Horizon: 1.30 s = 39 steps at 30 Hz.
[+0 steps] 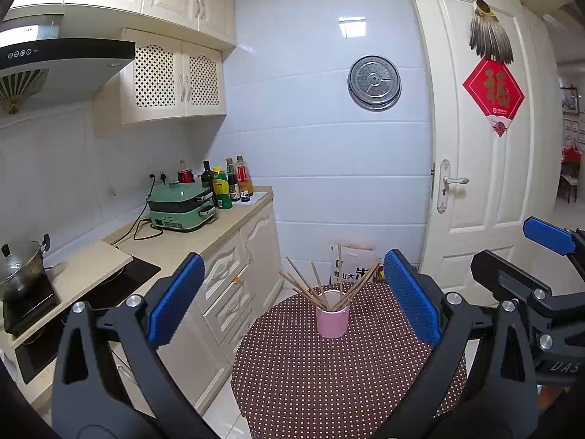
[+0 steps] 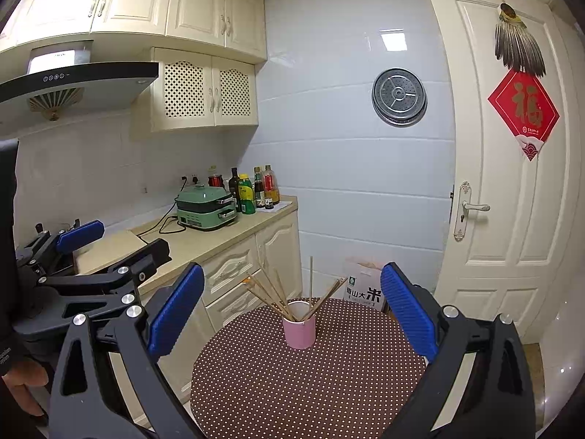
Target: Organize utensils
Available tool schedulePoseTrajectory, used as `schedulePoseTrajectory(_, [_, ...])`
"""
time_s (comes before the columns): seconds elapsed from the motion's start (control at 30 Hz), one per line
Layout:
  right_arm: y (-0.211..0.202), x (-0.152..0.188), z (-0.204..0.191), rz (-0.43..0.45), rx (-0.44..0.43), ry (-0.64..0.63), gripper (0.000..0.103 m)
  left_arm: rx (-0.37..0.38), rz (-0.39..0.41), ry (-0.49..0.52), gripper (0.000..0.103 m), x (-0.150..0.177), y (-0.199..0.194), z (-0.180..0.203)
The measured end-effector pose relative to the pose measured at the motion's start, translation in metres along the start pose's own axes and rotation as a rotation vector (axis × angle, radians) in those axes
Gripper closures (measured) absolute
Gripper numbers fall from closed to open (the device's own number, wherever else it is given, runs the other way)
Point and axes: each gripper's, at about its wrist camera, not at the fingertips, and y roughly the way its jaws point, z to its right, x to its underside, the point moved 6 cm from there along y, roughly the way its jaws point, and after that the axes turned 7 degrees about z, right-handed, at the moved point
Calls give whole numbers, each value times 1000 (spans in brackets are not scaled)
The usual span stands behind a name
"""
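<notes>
My left gripper is right up close in its own camera, its two blue pads wide apart with nothing between them. My right gripper looks the same in its camera: spread wide and holding nothing. Both point forward over the round table with the brown dotted cloth, and neither touches it.

Only the left view shows the pot on the stove. Only the right view shows a bit of my hand and dark sleeve at the left edge. Each view also catches the other gripper from the side, held level next to it.

The pink cup stands upright on the table, ahead of both grippers and apart from them. The chopsticks stick up out of it and lean out in many ways. Behind the table, a rice bag sits on the floor by the white door.
</notes>
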Motion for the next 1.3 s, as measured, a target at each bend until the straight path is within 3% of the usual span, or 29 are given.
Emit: schedulePoseTrajectory(1.3, [11,3,-7,-16,-17,4,9,-17,-10,-7,7,4,8,-15])
